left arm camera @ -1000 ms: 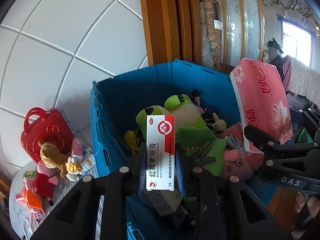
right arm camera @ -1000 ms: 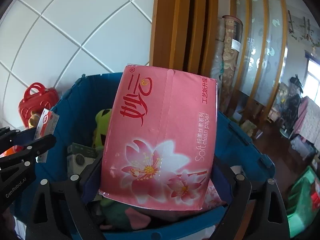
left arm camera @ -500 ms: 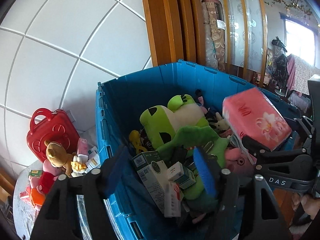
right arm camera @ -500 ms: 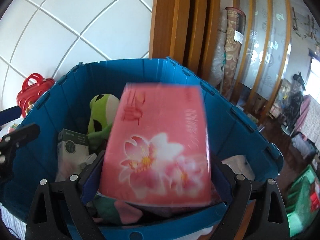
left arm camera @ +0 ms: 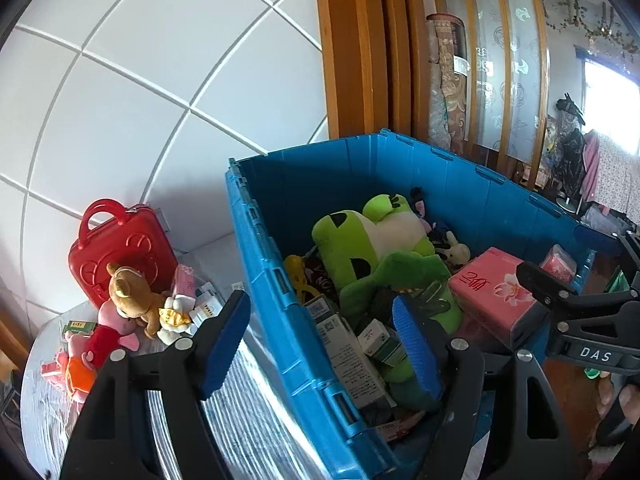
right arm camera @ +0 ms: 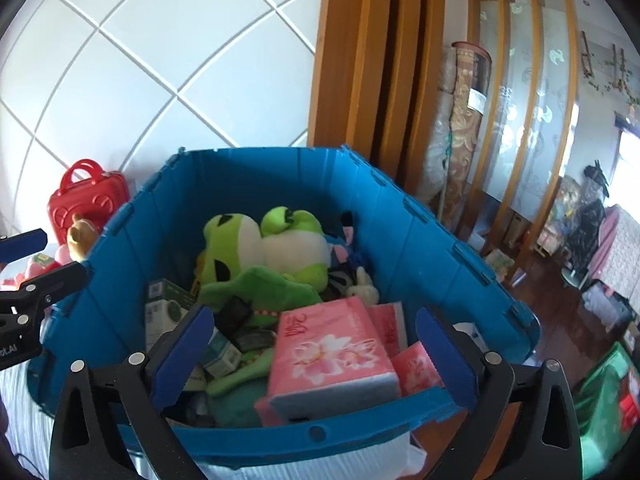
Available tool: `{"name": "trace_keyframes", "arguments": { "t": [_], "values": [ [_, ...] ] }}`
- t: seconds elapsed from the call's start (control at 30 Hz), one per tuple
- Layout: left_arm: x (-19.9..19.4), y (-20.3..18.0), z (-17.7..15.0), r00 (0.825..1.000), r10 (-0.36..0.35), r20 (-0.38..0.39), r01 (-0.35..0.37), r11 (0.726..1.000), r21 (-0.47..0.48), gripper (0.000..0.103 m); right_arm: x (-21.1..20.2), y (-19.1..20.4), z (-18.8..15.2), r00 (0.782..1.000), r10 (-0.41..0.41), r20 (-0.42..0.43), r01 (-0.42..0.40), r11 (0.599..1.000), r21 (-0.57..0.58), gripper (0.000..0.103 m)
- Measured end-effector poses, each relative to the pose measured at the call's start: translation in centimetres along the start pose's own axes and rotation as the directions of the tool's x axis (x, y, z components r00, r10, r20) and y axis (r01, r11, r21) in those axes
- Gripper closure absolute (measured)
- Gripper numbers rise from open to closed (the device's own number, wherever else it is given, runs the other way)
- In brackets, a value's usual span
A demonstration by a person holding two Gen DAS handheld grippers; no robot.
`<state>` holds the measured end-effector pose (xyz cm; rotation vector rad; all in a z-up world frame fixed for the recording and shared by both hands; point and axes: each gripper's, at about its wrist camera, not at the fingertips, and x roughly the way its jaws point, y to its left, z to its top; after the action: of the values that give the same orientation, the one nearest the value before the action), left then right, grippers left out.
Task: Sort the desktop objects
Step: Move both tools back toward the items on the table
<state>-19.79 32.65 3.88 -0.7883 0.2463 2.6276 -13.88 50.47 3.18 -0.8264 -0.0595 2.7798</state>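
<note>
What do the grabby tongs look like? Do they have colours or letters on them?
Both tongs, left and right, are black, two-armed frames dotted with round silver screws. Each finger carries a ridged blue pad. White letters reading "DAS" mark the right one's side. No cables or sleeves show.

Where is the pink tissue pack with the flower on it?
The pink tissue pack lies inside the blue crate, near its front wall in the right wrist view, just in front of the green frog plush.

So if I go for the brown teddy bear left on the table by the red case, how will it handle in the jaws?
The brown teddy bear looks plush, so it probably squashes and droops rather than staying stiff. It seems light for its bulk, and fuzzy enough not to slip. It leans on the pink plush toy, which may shift when it lifts.
</note>
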Motion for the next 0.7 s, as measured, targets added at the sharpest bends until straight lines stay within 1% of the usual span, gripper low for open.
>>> {"name": "trace_keyframes", "arguments": {
  "t": [0.1, 0.17, 0.23, 0.33, 0.47, 0.6, 0.7],
  "values": [
    [-1.5, 2.7, -0.8, 0.999, 0.035, 0.016, -0.035, 0.998, -0.045, 0.024, -1.7, 1.9, 0.8, 0.999, 0.024, 0.037, -0.024, 1.000, -0.020, 0.000],
    [-2.4, 4.8, -1.5, 0.997, 0.067, 0.024, -0.065, 0.995, -0.078, 0.013, -2.9, 3.7, 1.3, 0.996, 0.055, 0.065, -0.053, 0.998, -0.040, 0.000],
    [-3.3, 7.1, -2.3, 0.995, 0.098, 0.023, -0.095, 0.989, -0.118, 0.011, -3.8, 5.8, 1.8, 0.992, 0.098, 0.086, -0.092, 0.994, -0.066, 0.000],
    [-4.4, 11.2, -3.6, 0.991, 0.136, 0.010, -0.132, 0.973, -0.188, 0.011, -4.7, 9.5, 2.4, 0.982, 0.158, 0.104, -0.145, 0.983, -0.116, 0.000],
    [-5.6, 17.1, -5.5, 0.975, 0.220, -0.021, -0.218, 0.938, -0.269, 0.011, -5.2, 15.1, 3.2, 0.964, 0.246, 0.103, -0.225, 0.957, -0.180, 0.000],
    [-6.6, 22.9, -7.7, 0.954, 0.289, -0.081, -0.298, 0.888, -0.349, 0.011, -5.3, 20.8, 3.7, 0.939, 0.335, 0.083, -0.308, 0.921, -0.240, 0.000],
    [-6.9, 26.6, -9.4, 0.935, 0.329, -0.129, -0.353, 0.857, -0.376, 0.011, -4.7, 25.2, 3.7, 0.920, 0.388, 0.049, -0.359, 0.888, -0.286, 0.000]
  ]
}}
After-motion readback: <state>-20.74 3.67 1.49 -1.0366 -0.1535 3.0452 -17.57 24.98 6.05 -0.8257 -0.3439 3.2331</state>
